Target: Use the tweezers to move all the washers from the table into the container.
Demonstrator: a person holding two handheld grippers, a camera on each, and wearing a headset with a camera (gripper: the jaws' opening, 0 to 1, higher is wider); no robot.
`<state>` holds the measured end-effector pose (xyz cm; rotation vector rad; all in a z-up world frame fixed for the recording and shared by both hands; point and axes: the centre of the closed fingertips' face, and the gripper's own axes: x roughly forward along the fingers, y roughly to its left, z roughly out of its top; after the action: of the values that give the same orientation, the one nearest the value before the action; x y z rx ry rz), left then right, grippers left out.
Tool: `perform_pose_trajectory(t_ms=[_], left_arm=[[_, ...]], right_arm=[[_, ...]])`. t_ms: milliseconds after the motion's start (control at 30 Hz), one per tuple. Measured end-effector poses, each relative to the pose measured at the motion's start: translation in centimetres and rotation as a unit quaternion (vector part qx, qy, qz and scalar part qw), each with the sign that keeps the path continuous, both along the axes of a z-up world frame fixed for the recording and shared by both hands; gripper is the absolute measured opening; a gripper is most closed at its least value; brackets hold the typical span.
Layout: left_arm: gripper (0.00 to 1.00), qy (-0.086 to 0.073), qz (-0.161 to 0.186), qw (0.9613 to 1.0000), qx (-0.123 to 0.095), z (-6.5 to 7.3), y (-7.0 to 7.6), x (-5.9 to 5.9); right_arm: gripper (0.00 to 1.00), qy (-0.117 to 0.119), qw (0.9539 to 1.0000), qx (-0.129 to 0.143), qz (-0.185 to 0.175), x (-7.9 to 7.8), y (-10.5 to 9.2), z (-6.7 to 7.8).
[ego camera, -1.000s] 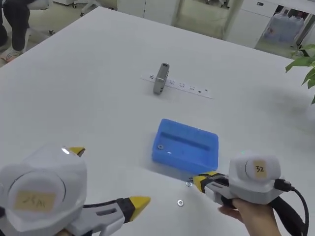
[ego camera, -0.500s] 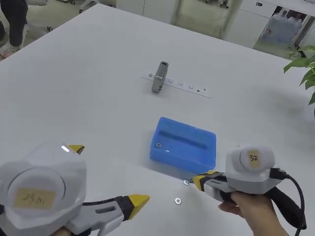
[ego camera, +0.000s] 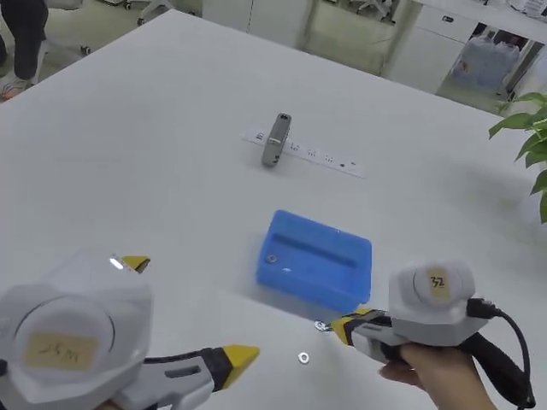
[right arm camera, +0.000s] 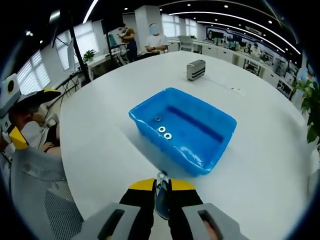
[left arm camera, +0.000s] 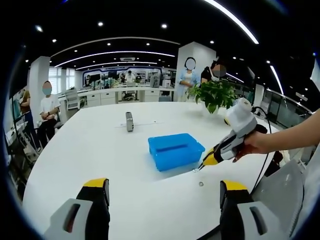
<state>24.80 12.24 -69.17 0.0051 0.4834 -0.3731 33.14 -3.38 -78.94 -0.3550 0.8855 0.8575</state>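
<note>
Washers (right arm camera: 162, 129): some already in container (right arm camera: 205, 161); loose washer (ego camera: 303, 358) on table (ego camera: 128, 128).
Right gripper (right arm camera: 161, 184): we squeeze tweezers (right arm camera: 161, 197), tips low at nearest washer (ego camera: 320, 325).
Left gripper (left arm camera: 162, 184): spread, idle.

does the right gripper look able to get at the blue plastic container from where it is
Likely yes. The right gripper, jaws shut on silver metal tweezers, sits just short of the blue plastic container's near wall. Only bare white table lies between, and the container's top is open.
</note>
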Motion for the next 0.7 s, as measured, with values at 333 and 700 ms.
perform_pose_trajectory(t_ms=[333, 700], left_arm=[[0.93, -0.002, -0.015, 0.9999, -0.002, 0.0, -0.9, 0.2], [0.93, -0.001, -0.008, 1.0000, 0.001, 0.0, -0.4, 0.0]], right_arm=[[0.05, 0.044, 0.9960, -0.062, 0.048, -3.0, -1.9, -0.8], [0.05, 0.024, 0.9970, -0.051, 0.053, -2.4, -0.3, -1.0]])
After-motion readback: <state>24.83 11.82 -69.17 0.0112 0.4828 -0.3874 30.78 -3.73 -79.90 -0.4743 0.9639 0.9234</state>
